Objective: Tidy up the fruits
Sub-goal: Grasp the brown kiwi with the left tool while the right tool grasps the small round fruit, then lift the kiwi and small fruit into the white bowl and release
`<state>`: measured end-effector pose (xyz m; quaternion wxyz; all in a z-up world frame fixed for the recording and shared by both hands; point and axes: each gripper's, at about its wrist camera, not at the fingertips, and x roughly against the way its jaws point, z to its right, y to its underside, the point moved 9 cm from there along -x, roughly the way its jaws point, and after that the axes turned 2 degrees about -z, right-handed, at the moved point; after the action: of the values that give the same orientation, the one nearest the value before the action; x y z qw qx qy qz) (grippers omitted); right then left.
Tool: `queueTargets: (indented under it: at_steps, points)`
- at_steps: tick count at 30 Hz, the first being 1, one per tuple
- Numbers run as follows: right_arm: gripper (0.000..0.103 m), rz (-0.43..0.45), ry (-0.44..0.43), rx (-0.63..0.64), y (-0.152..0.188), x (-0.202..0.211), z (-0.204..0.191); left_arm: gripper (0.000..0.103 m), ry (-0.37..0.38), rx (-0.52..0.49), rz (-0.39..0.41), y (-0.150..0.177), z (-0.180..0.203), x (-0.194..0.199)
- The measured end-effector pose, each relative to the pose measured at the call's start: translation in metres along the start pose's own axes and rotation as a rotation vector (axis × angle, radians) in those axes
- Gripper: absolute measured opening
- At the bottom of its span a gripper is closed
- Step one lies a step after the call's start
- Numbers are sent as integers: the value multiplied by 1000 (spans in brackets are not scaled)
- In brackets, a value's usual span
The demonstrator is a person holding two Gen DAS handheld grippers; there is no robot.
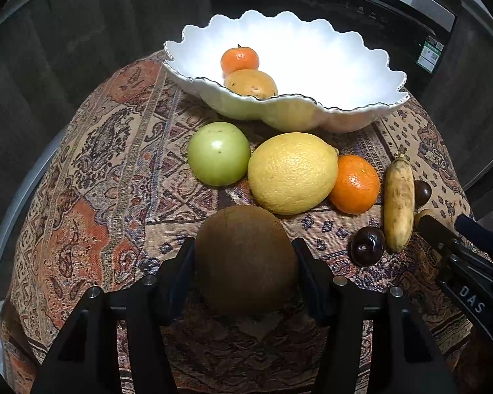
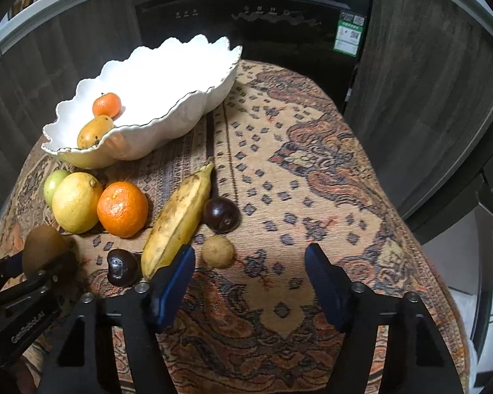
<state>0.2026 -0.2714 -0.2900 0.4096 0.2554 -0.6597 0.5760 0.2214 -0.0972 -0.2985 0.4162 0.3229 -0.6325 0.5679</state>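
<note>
Two fruits already lie in the scalloped white bowl [image 1: 361,65]: a small mandarin [image 1: 239,59] and a yellowish speckled fruit [image 1: 250,83] just in front of it. The left gripper [image 1: 245,256] has its fingers against both flanks of a kiwi [image 1: 245,259], apparently clamped on its widest part; whether the kiwi is lifted off the patterned cloth [image 1: 98,197] I cannot tell. Straight ahead of that gripper sit a lemon [image 1: 292,172], a green apple [image 1: 219,153] ahead and to its left, an orange [image 1: 355,184] ahead and to its right, and the bowl beyond them.

Likely the kiwi is light and a little soft, with fuzzy skin that should grip well; a mild squeeze across the middle seems enough, since harder pressure could bruise it.

Empty and spread wide, the right gripper [image 2: 249,269] hovers over the cloth. Just ahead of its left finger lie a banana [image 2: 177,223], a small tan round fruit [image 2: 218,251], and two dark round fruits [image 2: 221,214] [image 2: 122,266].
</note>
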Motion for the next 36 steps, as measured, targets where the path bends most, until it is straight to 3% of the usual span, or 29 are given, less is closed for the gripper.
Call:
queueTargets:
  at_steps: [12, 36]
  points:
    - [23, -34, -26, 25, 3, -12, -14, 57, -16, 0, 0, 0, -5, 2]
    - [23, 71, -77, 53, -25, 47, -35, 57, -24, 4, 100, -29, -20, 51]
